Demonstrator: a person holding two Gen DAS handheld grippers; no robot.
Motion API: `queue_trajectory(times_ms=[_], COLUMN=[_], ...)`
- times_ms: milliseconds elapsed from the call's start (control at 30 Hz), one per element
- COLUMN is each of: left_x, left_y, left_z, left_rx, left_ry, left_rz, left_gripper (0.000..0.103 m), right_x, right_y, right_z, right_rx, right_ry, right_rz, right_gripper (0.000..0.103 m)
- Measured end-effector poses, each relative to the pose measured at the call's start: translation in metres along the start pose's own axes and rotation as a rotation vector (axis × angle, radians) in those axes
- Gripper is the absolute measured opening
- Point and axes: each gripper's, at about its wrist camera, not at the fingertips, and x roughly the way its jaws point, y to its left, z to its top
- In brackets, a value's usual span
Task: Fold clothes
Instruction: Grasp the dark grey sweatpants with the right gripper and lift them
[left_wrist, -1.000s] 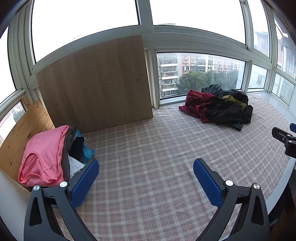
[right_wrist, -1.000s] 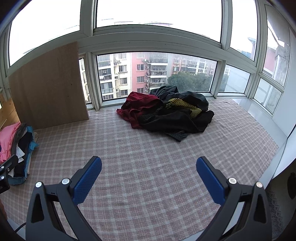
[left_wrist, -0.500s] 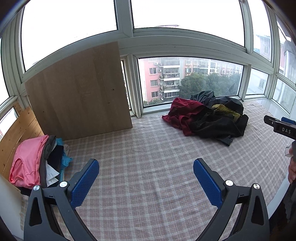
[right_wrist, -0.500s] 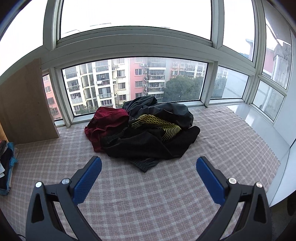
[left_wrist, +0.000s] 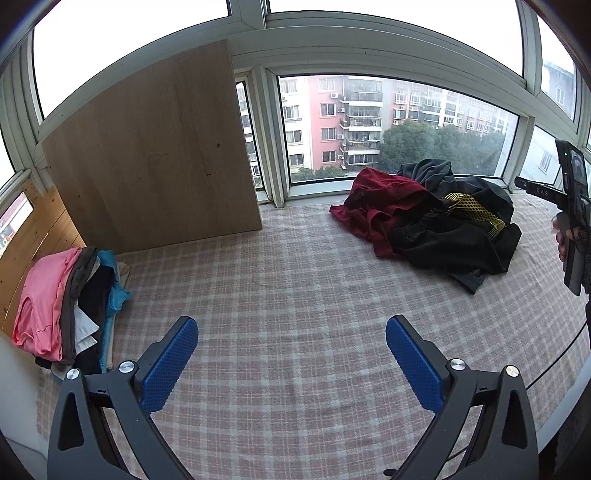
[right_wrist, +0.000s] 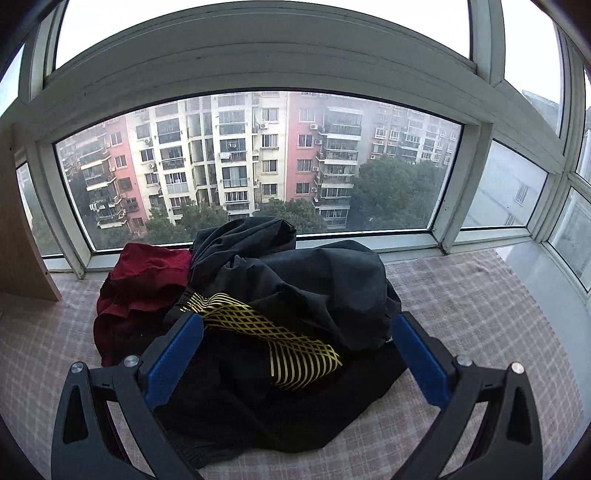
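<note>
Two piles telling progress: folded stack lying at left on checked cloth; unfolded heap waiting by window. Right tool, fingers apart, hovering over heap; left tool gaping, empty.

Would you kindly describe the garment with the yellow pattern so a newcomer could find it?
Look to the big window; below it a clothes heap lies on the checked cloth. The black garment at its front, between the right gripper fingers, alone bears a yellow mesh print.

Soft overcast daylight through blown-out windows; sharp focus, fisheye-bent edges, dark corners.
</note>
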Motion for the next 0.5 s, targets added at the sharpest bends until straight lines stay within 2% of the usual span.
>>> queue_trajectory(times_ms=[100,200,367,500], left_x=[0.016,0.032,0.057,0.076], left_y=[0.0,0.002,0.006,0.012], left_z=[0.005,0.008,0.011,0.013], left_rx=[-0.003,-0.013,-0.021,-0.051], left_ry=[0.036,0.068,0.119,0.158], left_rz=[0.025,0.044,0.068,0.062], left_gripper=[0.102,0.102,0.102,0.102], right_x=[0.053,0.099,0.165,0.21], right_y=[0.014,0.031,0.057,0.071], right_z=[0.019,0.032,0.037,0.025], right_rx=[-0.048,-0.068,-0.168,-0.258], right_ry=[0.05,0.099,0.213,0.304], right_rz=[0.016,0.086,0.114,0.051], right_gripper=[0.103,0.103,0.103,0.103])
